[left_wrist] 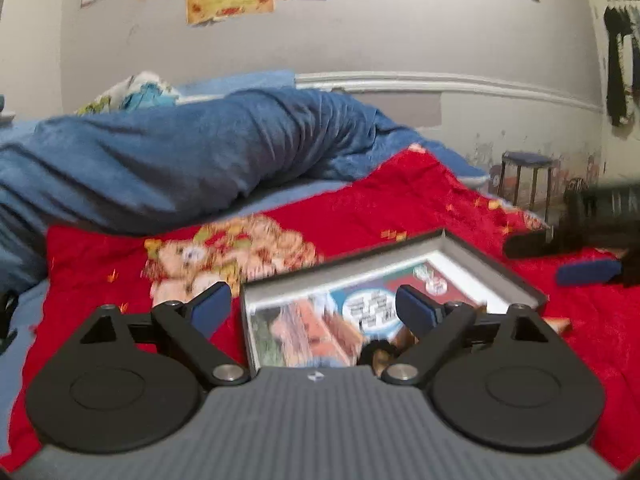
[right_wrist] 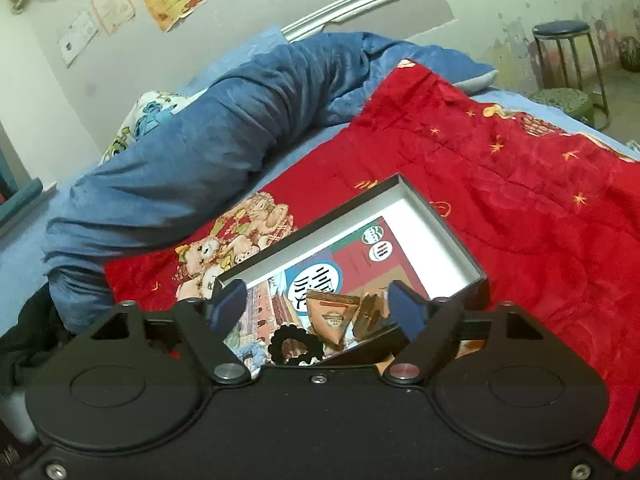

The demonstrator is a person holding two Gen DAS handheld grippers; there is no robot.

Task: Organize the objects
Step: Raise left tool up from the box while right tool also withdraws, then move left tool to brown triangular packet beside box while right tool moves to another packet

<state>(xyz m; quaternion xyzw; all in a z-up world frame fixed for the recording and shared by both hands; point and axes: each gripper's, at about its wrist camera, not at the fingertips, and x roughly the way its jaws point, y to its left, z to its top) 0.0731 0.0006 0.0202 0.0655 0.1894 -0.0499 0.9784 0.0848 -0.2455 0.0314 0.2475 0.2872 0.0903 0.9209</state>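
Box [right_wrist: 440, 216] sits open on red blanket [right_wrist: 520, 184], w/ booklet, black scrunchie [right_wrist: 294, 346] & tan packets [right_wrist: 332, 318] at near end. Left gripper [left_wrist: 316, 306] & right gripper [right_wrist: 316, 308] both spread wide, empty, above it.

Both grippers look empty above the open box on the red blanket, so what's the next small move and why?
Probably draw both back and look for loose items: the left gripper and right gripper are open and empty, and the box already holds the scrunchie and packets.

open box [right_wrist: 440, 216] on red quilt | scrunchie [right_wrist: 294, 346], approx. 2 snack pkts [right_wrist: 334, 316] inside
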